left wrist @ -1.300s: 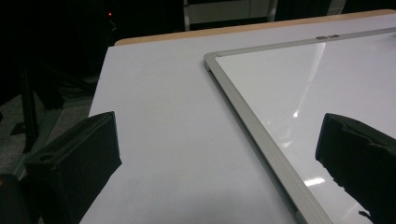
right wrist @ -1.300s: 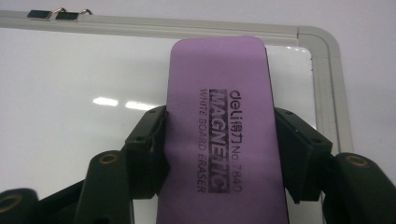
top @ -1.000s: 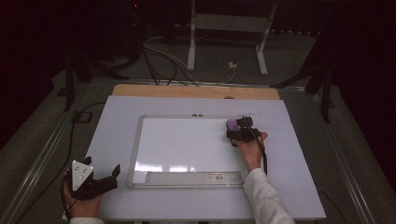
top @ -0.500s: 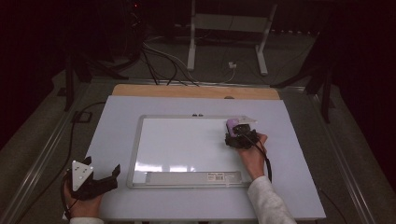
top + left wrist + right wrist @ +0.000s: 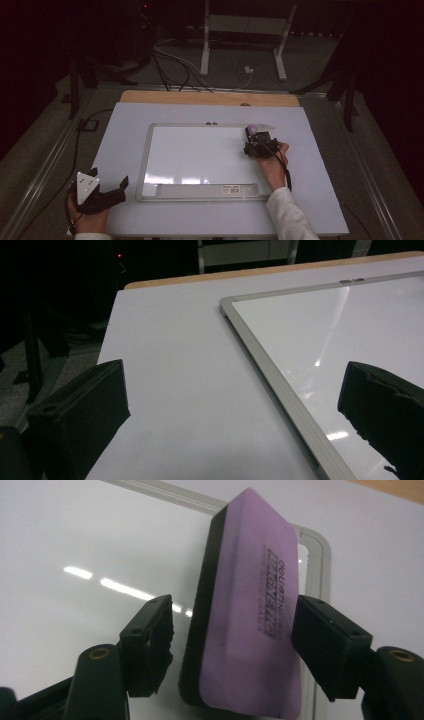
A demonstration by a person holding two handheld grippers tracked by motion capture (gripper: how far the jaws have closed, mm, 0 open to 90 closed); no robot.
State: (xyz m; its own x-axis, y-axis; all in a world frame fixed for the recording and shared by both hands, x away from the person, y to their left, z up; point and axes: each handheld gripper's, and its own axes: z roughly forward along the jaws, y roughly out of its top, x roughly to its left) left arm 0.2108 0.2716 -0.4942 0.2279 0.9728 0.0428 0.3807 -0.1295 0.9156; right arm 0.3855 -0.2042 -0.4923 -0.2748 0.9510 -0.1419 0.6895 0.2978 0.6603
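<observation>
A purple eraser with a black felt side sits tilted on edge between my right gripper's jaws, over the whiteboard's far right corner. The jaws have just been closing and now grip its two long sides. From above, the right gripper and the eraser are at the board's upper right, with a hand behind them. My left gripper rests at the table's near left, open with nothing between its jaws. The left gripper view looks over the whiteboard's frame.
The whiteboard lies on a pale sheet covering the table, with a wooden edge at the back. Cables and a metal stand are on the dark floor beyond. A cable trails off the left side.
The right gripper's jaws narrowed around the eraser and the hand tilted slightly, hardly shifting over the board's corner. The left gripper stayed put.
</observation>
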